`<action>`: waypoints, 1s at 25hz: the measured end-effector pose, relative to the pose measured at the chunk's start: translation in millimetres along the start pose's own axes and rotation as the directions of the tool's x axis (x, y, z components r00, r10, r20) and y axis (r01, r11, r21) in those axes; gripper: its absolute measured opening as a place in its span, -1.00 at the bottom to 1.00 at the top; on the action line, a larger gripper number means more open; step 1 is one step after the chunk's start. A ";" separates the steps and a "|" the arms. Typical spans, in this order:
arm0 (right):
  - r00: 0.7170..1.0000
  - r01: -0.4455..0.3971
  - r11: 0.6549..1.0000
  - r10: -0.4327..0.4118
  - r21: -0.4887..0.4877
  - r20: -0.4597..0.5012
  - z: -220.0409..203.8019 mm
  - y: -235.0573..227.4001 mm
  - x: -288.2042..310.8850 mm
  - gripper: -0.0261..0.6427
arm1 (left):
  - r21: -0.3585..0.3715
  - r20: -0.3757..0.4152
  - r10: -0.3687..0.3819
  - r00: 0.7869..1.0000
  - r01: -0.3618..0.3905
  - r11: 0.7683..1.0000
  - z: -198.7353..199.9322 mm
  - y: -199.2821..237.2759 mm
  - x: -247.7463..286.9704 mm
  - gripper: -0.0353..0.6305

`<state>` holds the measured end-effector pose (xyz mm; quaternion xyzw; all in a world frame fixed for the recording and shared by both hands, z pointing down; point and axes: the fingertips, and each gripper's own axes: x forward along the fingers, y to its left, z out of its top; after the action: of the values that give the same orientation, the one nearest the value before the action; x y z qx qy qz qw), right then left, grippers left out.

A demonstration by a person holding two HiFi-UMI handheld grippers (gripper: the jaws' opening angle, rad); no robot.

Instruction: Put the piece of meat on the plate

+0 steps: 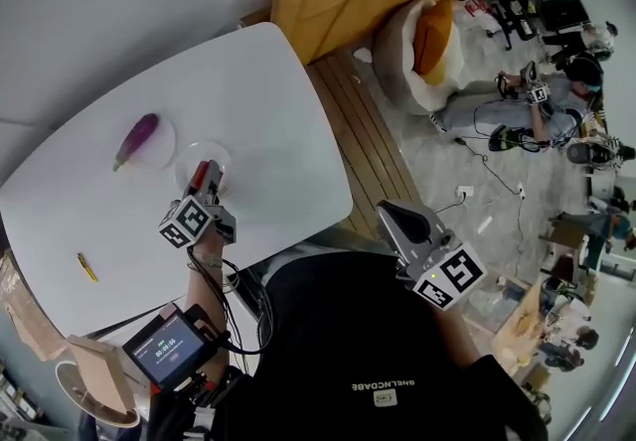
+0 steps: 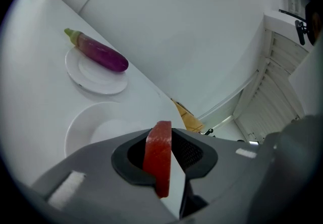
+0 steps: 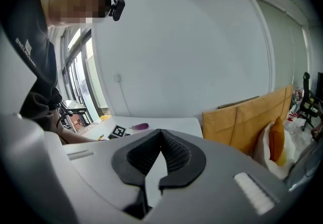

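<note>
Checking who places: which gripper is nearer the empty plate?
Left. Left gripper, holding the meat, is above the empty plate; right gripper is beyond the table's edge.

L gripper grips red meat over plate on white bench; eggplant on 2nd plate at 10 o'clock, R gripper at 4 o'clock.

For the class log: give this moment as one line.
left gripper: shut on red slab of meat | right gripper: shut, empty | nearer round white plate: empty | purple aubergine: on farther plate

Smooth matt table, glossy plate, shiny eggplant, matt piece of meat
</note>
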<state>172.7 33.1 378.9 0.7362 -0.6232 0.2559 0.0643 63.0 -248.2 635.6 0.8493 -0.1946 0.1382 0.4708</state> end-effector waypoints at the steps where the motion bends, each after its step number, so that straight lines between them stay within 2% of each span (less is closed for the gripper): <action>1: 1.000 0.007 1.000 -0.007 0.003 -0.002 -2.7 -5.6 6.7 -0.91 | -0.007 -0.009 0.002 1.000 -0.002 1.000 -2.1 6.8 11.4 -0.56; 9: 0.998 0.057 0.998 -0.057 0.016 -0.008 -10.6 -34.9 28.9 -0.91 | -0.069 -0.080 0.008 0.997 -0.013 0.997 -14.3 29.9 63.6 -0.56; 17: 0.997 0.081 0.996 -0.081 0.036 0.001 -10.5 -32.9 18.1 -0.91 | -0.162 -0.071 0.030 0.997 -0.041 0.986 -11.3 38.1 60.7 -0.56; 25: 0.996 0.084 0.995 -0.085 0.048 0.016 -9.9 -32.4 15.3 -0.91 | -0.218 -0.076 0.062 0.995 -0.077 0.973 -10.4 42.7 63.5 -0.52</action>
<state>201.9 30.7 401.7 0.7655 -0.5857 0.2610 0.0520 99.1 -272.6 699.4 0.7792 -0.2221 0.1611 0.5635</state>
